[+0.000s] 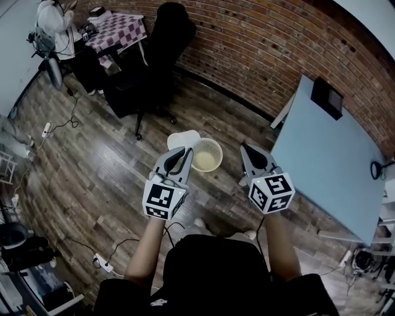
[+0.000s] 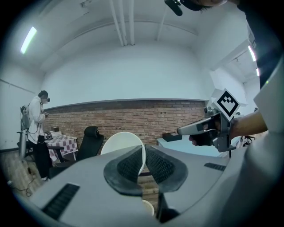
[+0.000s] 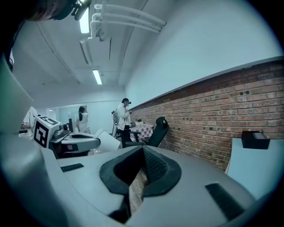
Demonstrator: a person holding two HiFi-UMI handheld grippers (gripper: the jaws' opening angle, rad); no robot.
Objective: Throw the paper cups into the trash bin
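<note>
A white paper cup (image 1: 182,139) hangs tilted at the left rim of a pale mesh trash bin (image 1: 217,147) that stands on the wood floor. My left gripper (image 1: 183,154) is shut on the cup's wall. In the left gripper view the cup (image 2: 122,142) rises behind the pads, which pinch its edge at the left gripper (image 2: 143,162). My right gripper (image 1: 248,150) is level with it, to the right of the bin, shut with nothing held. The right gripper view shows the right gripper (image 3: 143,166) with its pads together, and the cup (image 3: 108,142) at the left.
A light blue table (image 1: 333,154) with a black box (image 1: 326,97) stands at the right against the brick wall. A black office chair (image 1: 163,43) and a checkered table (image 1: 117,31) are beyond the bin. A person (image 1: 52,15) stands far left. Cables and a power strip (image 1: 102,264) lie on the floor.
</note>
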